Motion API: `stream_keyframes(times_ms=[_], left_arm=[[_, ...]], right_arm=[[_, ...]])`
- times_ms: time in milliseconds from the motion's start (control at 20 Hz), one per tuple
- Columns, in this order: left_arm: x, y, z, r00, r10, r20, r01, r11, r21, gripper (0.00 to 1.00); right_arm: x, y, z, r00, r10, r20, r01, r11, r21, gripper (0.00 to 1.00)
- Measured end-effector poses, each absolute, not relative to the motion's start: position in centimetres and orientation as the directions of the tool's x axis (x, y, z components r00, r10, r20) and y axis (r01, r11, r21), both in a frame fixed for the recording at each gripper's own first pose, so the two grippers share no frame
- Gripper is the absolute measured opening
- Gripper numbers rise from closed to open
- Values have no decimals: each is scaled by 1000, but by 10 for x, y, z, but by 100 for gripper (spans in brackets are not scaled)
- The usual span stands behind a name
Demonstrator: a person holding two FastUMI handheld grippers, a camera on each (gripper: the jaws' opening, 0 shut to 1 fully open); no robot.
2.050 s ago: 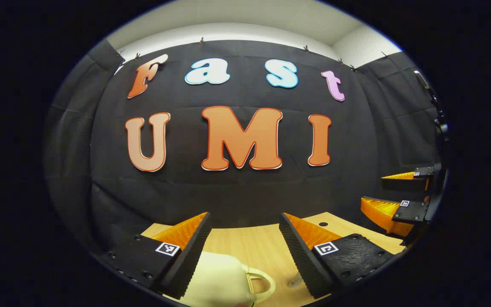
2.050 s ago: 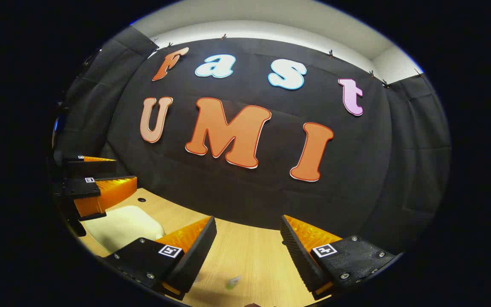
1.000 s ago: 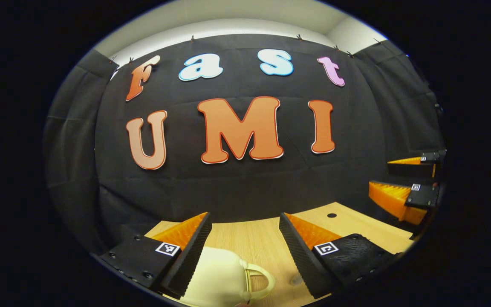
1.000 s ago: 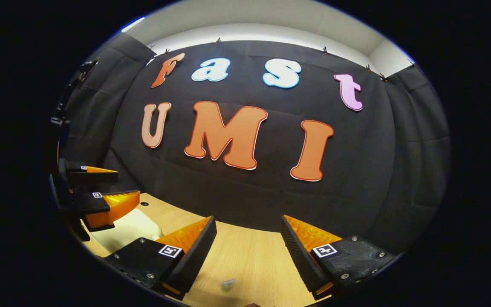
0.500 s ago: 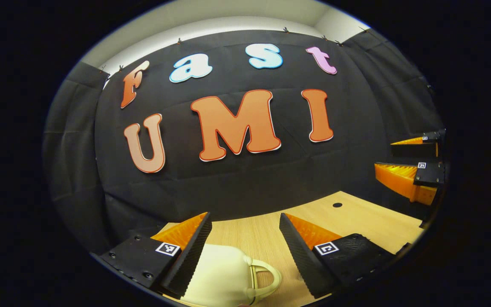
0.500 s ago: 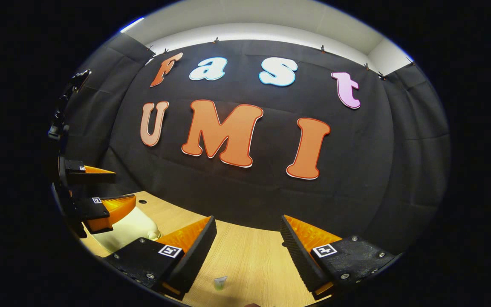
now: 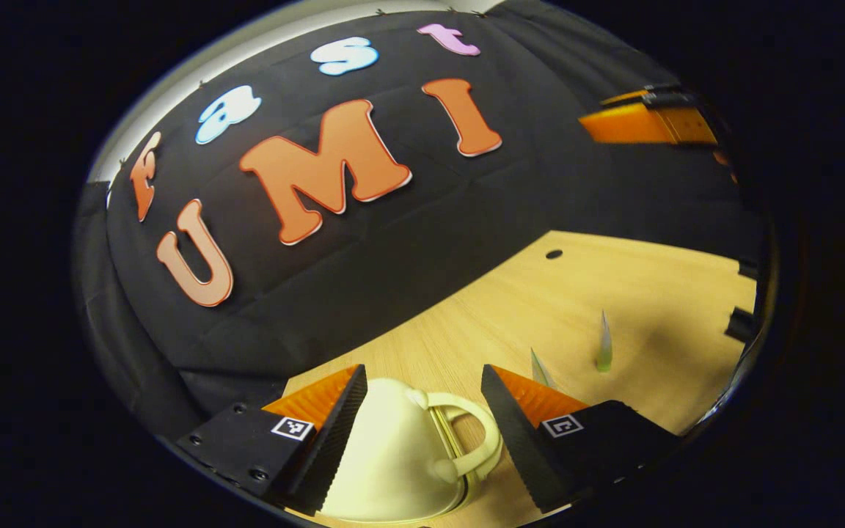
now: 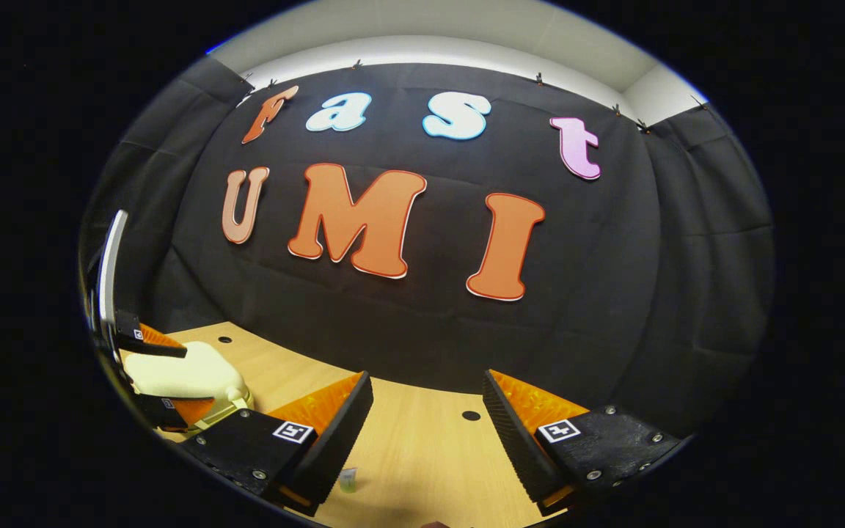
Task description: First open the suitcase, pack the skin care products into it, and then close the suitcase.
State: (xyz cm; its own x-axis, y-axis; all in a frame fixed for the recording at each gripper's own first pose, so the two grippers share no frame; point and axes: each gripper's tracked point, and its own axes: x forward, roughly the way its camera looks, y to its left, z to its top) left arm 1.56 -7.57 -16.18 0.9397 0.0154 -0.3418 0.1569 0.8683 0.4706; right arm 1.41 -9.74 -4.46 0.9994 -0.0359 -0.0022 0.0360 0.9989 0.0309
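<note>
Now, in the left gripper view, the left gripper point(image 7: 422, 433) has rolled and dipped compared with half a second ago: the wall tilts, and far more of the wooden table point(image 7: 510, 308) shows. Its jaws stand wide apart with the small cream suitcase point(image 7: 393, 455) between them at 6 o'clock; the left finger looks to lie along the shell, the right finger sits just beside the carry handle point(image 7: 466, 433), so nothing is clamped. Two small skin care tubes point(image 7: 604, 345) that were out of sight before now stand near 4 o'clock on the table, apart from the case. A cable hole point(image 7: 554, 254) sits at 2 o'clock, and part of the right gripper point(image 7: 642, 121) is at 1 o'clock. I judge the case is still closed and the opening step is just starting.

Next, in the right gripper view, the right gripper point(image 8: 426, 433) hangs wide open and empty above the table. At 8 o'clock the left gripper's fingers point(image 8: 151, 341) now bracket the suitcase above and below, where they hovered over it earlier. A small tube point(image 8: 348, 480) stands at 6 o'clock, another hole point(image 8: 471, 416) past it. Black cloth walls close the booth, with a pale ceiling above.
</note>
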Motion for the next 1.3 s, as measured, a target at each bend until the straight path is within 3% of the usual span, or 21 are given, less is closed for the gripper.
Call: stream_keyframes(times_ms=[450,550,950,1000,1100,1200,1300], left_arm=[[1,-80,-243,850,26,-526,352,714,605,93],[0,-80,-254,837,35,-547,391,661,641,78],[-5,-70,-293,796,119,-594,471,494,730,78],[-2,-68,-297,792,136,-595,475,474,741,83],[1,-64,-304,785,163,-597,483,443,755,55],[6,-65,-306,789,177,-589,483,414,772,55],[8,-63,-312,792,197,-578,478,389,787,20]], right_arm=[[18,-125,-64,997,-73,-34,75,996,45,95],[19,-126,-66,997,-70,-35,71,996,48,95],[23,-130,-77,997,-66,-40,69,996,65,96],[24,-131,-78,997,-64,-41,67,995,71,96],[24,-133,-79,997,-64,-41,67,994,82,96],[24,-135,-79,997,-62,-38,65,994,87,95],[24,-136,-79,998,-58,-34,60,995,85,96]])
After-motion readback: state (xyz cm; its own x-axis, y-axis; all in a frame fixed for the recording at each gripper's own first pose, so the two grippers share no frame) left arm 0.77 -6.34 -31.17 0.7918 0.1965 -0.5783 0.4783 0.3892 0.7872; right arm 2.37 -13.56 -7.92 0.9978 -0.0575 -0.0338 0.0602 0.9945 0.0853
